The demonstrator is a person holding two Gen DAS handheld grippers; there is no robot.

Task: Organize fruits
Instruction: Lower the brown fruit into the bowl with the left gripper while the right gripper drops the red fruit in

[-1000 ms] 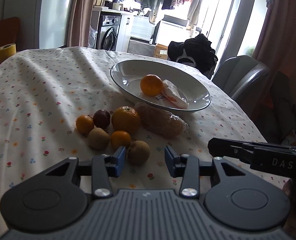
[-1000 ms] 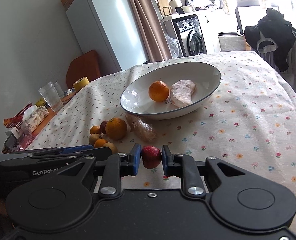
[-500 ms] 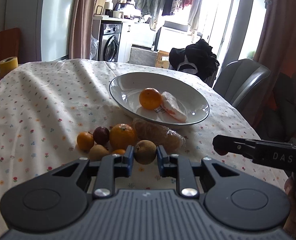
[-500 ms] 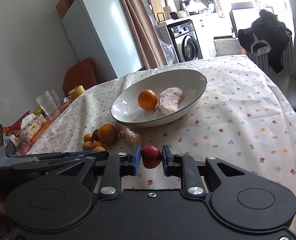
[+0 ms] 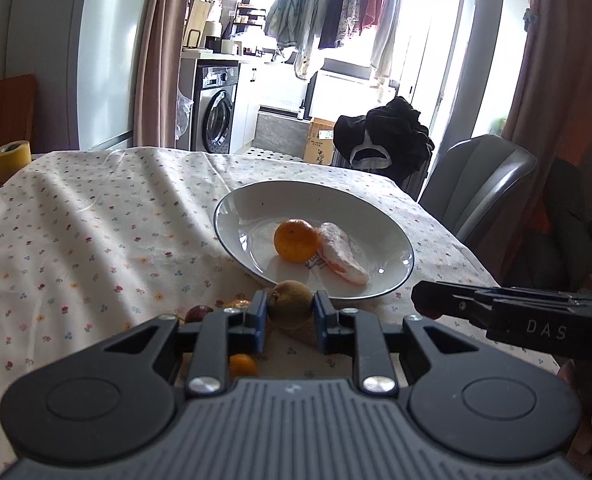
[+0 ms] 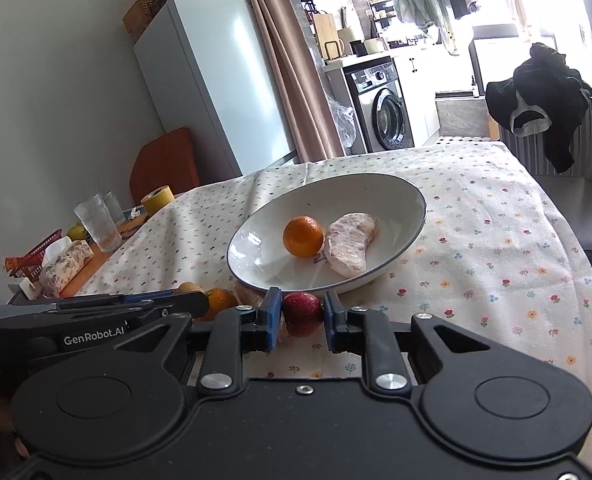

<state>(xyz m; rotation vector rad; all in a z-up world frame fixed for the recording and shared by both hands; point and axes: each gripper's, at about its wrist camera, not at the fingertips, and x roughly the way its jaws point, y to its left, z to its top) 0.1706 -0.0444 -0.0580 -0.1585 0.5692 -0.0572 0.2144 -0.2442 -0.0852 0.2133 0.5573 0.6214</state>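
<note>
My left gripper (image 5: pixel 290 314) pinches a firm-looking kiwi (image 5: pixel 290 303) across its middle, my right gripper (image 6: pixel 301 316) clamps a probably soft red fruit (image 6: pixel 301 311).

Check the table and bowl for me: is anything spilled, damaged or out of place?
Nothing spilled or broken. The white bowl sits level holding a round orange and a plastic-wrapped fruit piece. Each gripper holds a fruit cleanly: left gripper a brown kiwi, right gripper a small red fruit. The floral tablecloth is only wrinkled.

White bowl (image 5: pixel 391 240) dark-rimmed; orange (image 5: pixel 295 240) inside; brown kiwi (image 5: pixel 290 302); red fruit (image 6: pixel 301 309); cream floral cloth (image 5: pixel 96 232) on desk.
</note>
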